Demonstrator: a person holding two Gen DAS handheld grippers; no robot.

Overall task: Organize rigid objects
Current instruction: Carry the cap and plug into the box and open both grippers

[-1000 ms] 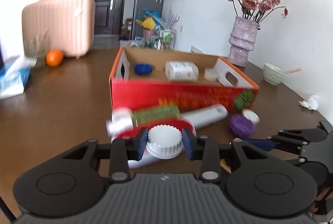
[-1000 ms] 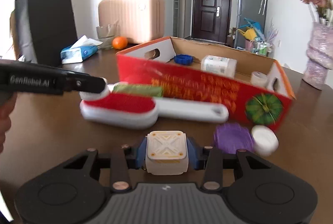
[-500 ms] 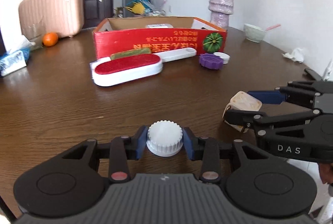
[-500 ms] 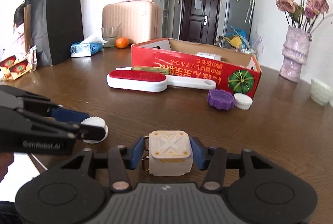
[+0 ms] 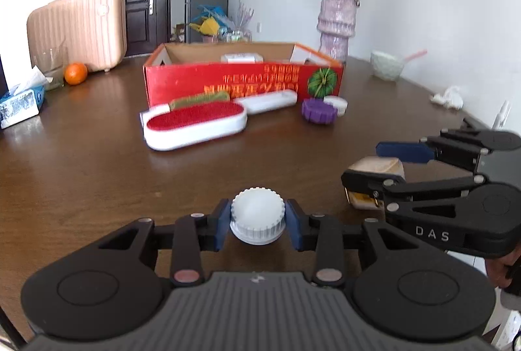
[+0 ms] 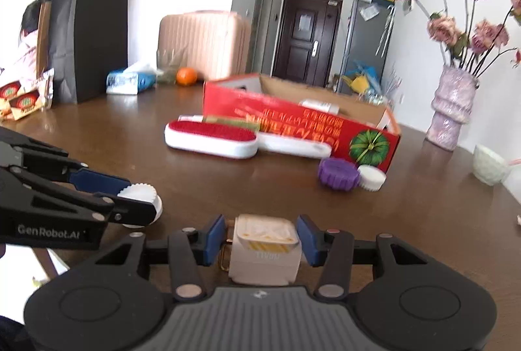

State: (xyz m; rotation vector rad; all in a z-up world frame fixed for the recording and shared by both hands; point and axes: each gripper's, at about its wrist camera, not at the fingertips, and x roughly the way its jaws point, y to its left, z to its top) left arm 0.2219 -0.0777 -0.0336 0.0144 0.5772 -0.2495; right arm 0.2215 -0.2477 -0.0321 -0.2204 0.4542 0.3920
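My left gripper (image 5: pixel 258 222) is shut on a white ribbed cap (image 5: pixel 258 214) near the table's front edge. It shows at the left of the right wrist view (image 6: pixel 138 204). My right gripper (image 6: pixel 262 241) is around a cream square box (image 6: pixel 265 250); its pads stand slightly off the box's sides. This gripper and the cream box (image 5: pixel 374 175) show at the right of the left wrist view. Ahead stands the red cardboard box (image 5: pixel 241 80) (image 6: pixel 293 123), with a red-and-white lint brush (image 5: pixel 195 124) (image 6: pixel 211 139), a purple cap (image 5: pixel 318 111) (image 6: pixel 338 173) and a white cap (image 5: pixel 337 103) (image 6: pixel 371 177) in front of it.
A pink suitcase (image 5: pixel 78 28), an orange (image 5: pixel 76 73) and a tissue pack (image 5: pixel 19 101) stand at the far left. A vase of roses (image 5: pixel 335 25), a pale bowl (image 5: pixel 387 69) and crumpled paper (image 5: pixel 447 96) are at the right. A black paper bag (image 6: pixel 88 41) stands far left.
Both grippers pulled back from the red box toward the table's front edge, carrying the white cap and the cream box. The right gripper's pads have parted slightly from the cream box.
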